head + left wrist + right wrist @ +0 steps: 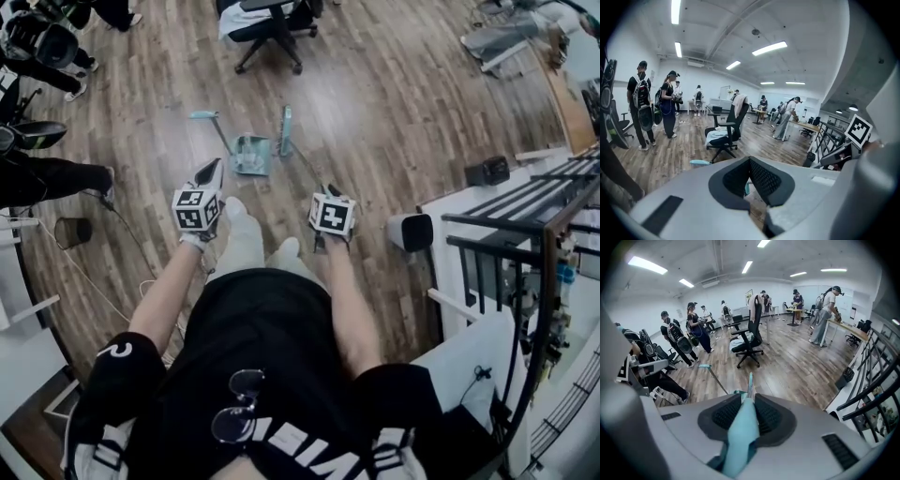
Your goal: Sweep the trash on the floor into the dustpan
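A teal dustpan (pixel 251 155) lies on the wooden floor ahead of me, its long handle (pixel 212 124) slanting up to the left. Just right of it stands a teal broom (pixel 285 130). My right gripper (pixel 327 193) is shut on the broom's handle (pixel 739 437), which runs out between the pads toward the broom head (pixel 749 382). My left gripper (pixel 210 172) hangs near the dustpan's left side, its pads (pixel 761 177) meeting at the tip with nothing between them. The dustpan handle's end (pixel 699 162) shows past its jaws. I cannot make out any trash on the floor.
A black office chair (pixel 272 28) stands beyond the dustpan. A small black bin (pixel 73 232) and a cable (pixel 141 253) lie at the left, near seated people. At the right are a white canister (pixel 411 232), a black box (pixel 487 171) and a dark railing (pixel 506 234).
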`<state>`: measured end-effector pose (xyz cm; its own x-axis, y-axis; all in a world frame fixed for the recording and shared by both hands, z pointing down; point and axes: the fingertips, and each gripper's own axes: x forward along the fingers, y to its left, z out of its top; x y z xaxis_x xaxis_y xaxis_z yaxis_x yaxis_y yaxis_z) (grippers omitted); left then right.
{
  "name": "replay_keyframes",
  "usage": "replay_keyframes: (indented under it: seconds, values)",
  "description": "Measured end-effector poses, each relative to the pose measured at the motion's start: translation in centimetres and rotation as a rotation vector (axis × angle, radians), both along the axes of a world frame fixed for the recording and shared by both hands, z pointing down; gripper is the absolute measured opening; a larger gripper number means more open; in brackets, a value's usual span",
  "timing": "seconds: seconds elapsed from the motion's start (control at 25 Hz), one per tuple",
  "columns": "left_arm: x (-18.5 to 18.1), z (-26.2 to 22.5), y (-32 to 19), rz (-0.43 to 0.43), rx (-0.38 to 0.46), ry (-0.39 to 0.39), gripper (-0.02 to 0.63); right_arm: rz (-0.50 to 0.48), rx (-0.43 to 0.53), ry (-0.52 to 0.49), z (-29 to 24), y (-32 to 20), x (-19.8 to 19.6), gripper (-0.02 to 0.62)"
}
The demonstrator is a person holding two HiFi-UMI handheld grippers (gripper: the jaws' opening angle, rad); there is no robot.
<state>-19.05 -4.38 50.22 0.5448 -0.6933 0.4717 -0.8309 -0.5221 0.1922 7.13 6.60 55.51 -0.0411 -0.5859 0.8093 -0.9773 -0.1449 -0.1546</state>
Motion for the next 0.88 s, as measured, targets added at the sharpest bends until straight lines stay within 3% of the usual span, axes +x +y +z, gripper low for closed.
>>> replay_keyframes:
  seconds: [0.32, 0.88]
  values:
    - [1.6, -0.4, 4.5, -0.012, -0.003, 0.017, -0.002, -0.015, 0.006, -0.002, -0.6, 4.6, 2.3, 0.086]
    - [3.2, -1.5, 5.7, -0.007, 0.007, 0.016, -0.002, 0.001, -0.001, -0.004, -0.5, 6.8, 4.8, 0.086]
